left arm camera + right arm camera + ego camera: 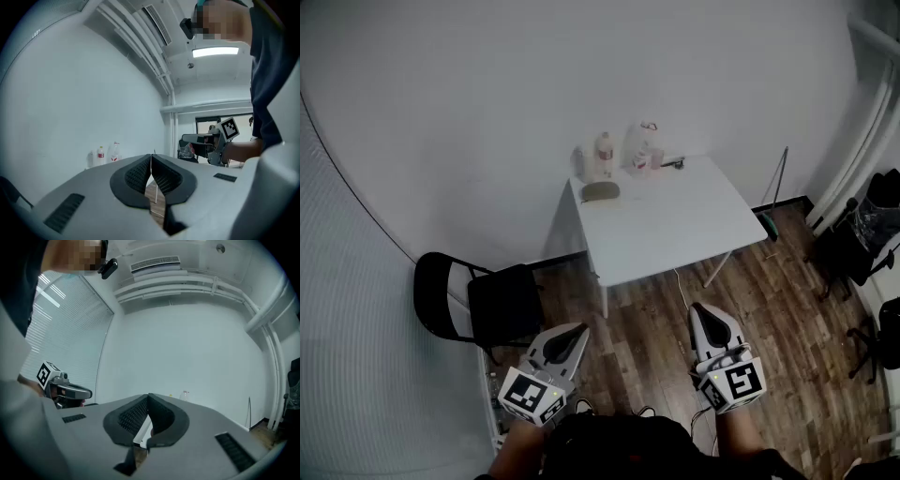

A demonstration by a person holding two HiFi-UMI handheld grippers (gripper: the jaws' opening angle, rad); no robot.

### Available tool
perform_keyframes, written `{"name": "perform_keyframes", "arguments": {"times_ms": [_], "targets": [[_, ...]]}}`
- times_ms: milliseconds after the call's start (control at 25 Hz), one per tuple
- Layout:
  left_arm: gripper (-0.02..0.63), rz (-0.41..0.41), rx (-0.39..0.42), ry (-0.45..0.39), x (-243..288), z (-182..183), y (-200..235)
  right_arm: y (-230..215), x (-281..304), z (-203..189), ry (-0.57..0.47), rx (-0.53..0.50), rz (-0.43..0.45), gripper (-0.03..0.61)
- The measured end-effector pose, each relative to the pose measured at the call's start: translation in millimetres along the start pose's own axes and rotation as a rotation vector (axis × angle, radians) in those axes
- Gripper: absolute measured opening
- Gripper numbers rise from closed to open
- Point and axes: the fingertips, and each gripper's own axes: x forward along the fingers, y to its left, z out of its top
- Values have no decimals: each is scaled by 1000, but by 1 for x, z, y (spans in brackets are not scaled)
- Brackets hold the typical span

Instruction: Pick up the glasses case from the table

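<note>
The glasses case [600, 191] is a flat grey-olive oval near the back left corner of the white table [675, 230]. It lies far ahead of both grippers. My left gripper [575, 330] is held low at the bottom left, over the wooden floor, with its jaws closed tip to tip and nothing between them. My right gripper [703, 311] is at the bottom right, also shut and empty. In the left gripper view the left gripper [151, 157] has its dark pads touching. The right gripper [148, 398] looks the same in its own view. The case is hidden in both gripper views.
Bottles [605, 155] and a clear plastic container [645, 148] stand along the table's back edge by the wall. A black folding chair [483, 302] sits left of the table. A thin pole [777, 183] leans at the table's right, and dark equipment [867, 234] crowds the far right.
</note>
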Motion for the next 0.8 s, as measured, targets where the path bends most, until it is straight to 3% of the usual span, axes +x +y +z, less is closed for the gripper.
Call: {"name": "perform_keyframes", "arguments": {"times_ms": [160, 480, 800], "targets": [[21, -4, 2, -31, 1, 3, 5, -1, 6, -8, 13, -11, 3, 21], [21, -14, 3, -11, 3, -1, 5, 2, 8, -12, 18, 7, 9, 21], [21, -4, -9, -7, -10, -3, 23, 20, 29, -10, -20, 78, 61, 21]]}}
